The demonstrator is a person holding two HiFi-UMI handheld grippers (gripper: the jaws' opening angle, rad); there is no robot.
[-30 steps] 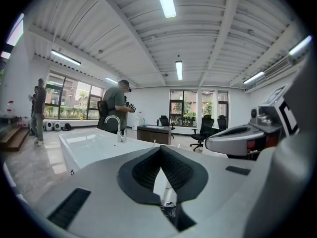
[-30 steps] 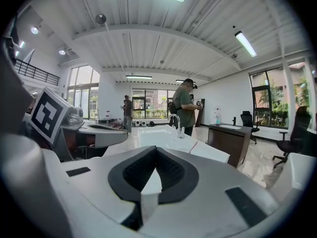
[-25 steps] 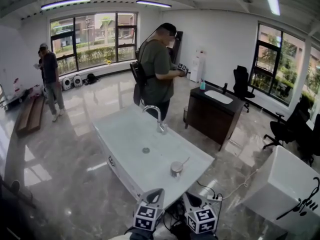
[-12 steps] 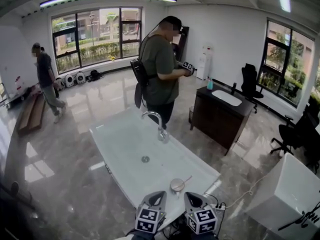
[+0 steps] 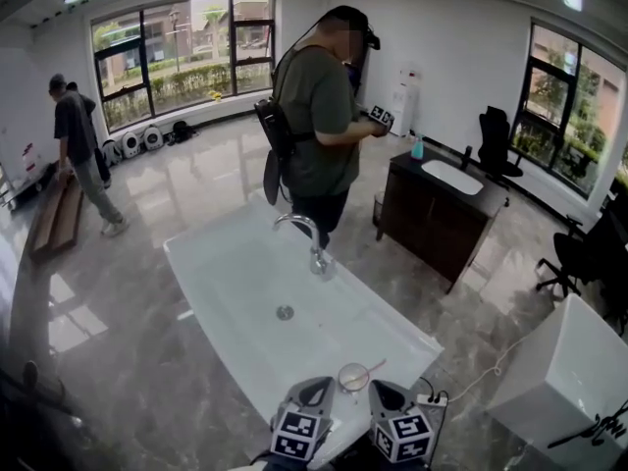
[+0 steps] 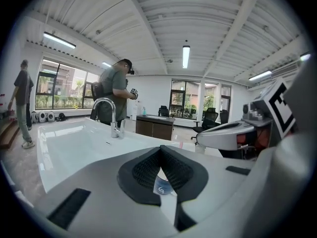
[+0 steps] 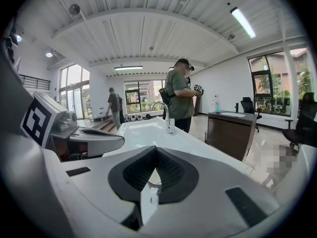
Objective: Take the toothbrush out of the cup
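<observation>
Both grippers are hovering at the near edge of the white sink counter. The left gripper and right gripper are sitting side by side, each with its jaws pressed together on nothing. The cup is standing on the counter's near corner, just ahead of the two tips, and the toothbrush is leaning in it, tilting right (probably handle up, though it is too small to tell). A person is standing beyond the faucet.
</observation>
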